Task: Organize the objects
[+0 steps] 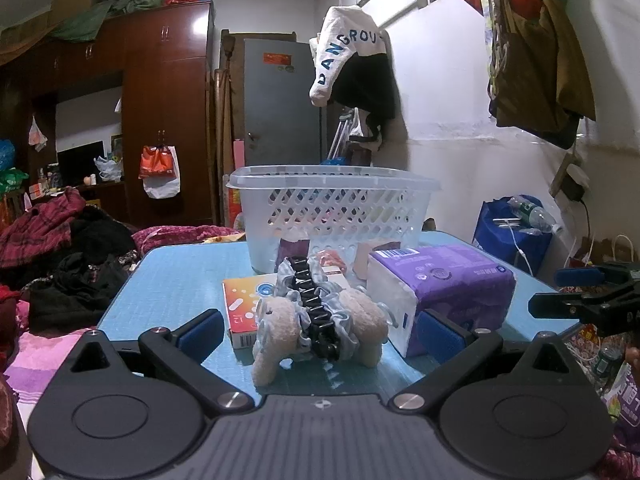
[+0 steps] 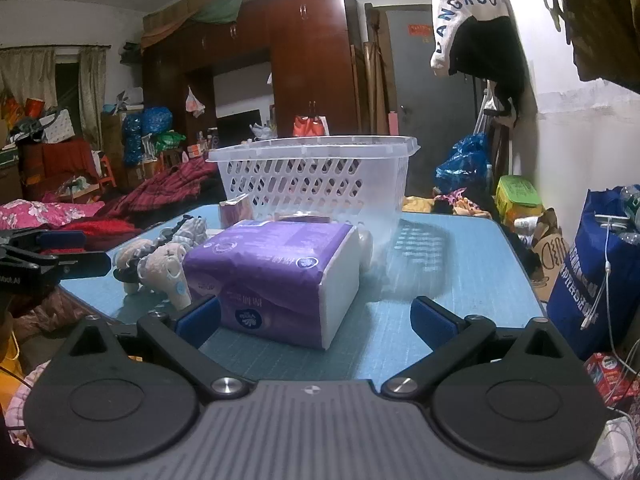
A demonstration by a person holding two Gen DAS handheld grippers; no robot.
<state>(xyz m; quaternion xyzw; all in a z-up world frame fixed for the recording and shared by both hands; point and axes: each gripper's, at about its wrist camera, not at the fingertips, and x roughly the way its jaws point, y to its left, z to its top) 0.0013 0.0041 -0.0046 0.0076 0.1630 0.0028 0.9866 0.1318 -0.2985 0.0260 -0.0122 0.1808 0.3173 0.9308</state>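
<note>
Clearly both are spread wide and empty — left hand-held gripper [image 1: 320, 330] facing the plush hair clip [image 1: 320, 316], right hand-held gripper [image 2: 316, 316] with the tissue pack [image 2: 276, 276] at eleven o'clock on the tabletop [image 2: 460, 264]. Both look soft and light — squeeze the pack's flat sides.

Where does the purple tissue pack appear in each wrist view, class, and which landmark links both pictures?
Left wrist: purple tissue pack lies right of centre, beside the plush hair claw.
Right wrist: the pack lies centre, nearest the camera.
Shared landmark: the clear basket stands behind it.
</note>
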